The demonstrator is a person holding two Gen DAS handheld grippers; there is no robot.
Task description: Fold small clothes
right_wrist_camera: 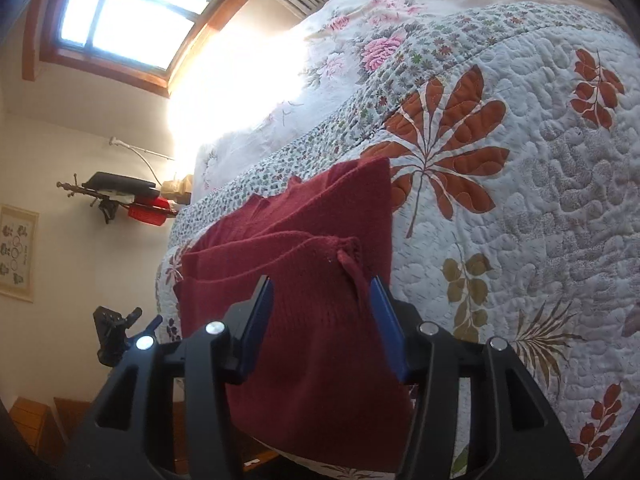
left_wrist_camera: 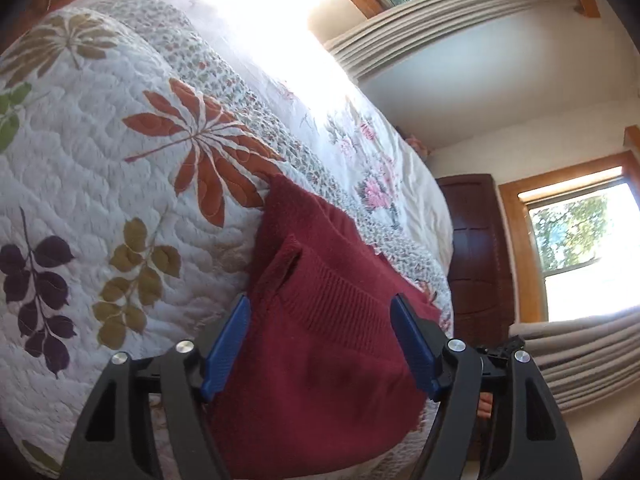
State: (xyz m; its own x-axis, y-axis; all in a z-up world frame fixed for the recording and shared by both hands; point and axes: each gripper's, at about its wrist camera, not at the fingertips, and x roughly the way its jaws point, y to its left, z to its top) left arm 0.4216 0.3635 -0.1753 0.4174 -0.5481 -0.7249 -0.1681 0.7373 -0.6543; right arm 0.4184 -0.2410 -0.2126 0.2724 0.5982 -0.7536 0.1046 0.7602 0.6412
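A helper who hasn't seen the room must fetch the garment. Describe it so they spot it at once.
Start at the bed's white quilt printed with coloured leaves. Near its edge, just below the big orange leaf, lies the sweater. It is the only plain dark red knit there, ribbed and partly folded, while everything around it is pale and patterned.

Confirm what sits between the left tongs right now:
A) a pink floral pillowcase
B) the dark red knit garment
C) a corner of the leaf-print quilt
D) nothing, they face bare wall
B: in the left wrist view the dark red knit garment fills the gap between the two blue fingers of the left tongs, which stand apart on either side of it, with the leaf-print quilt beyond.
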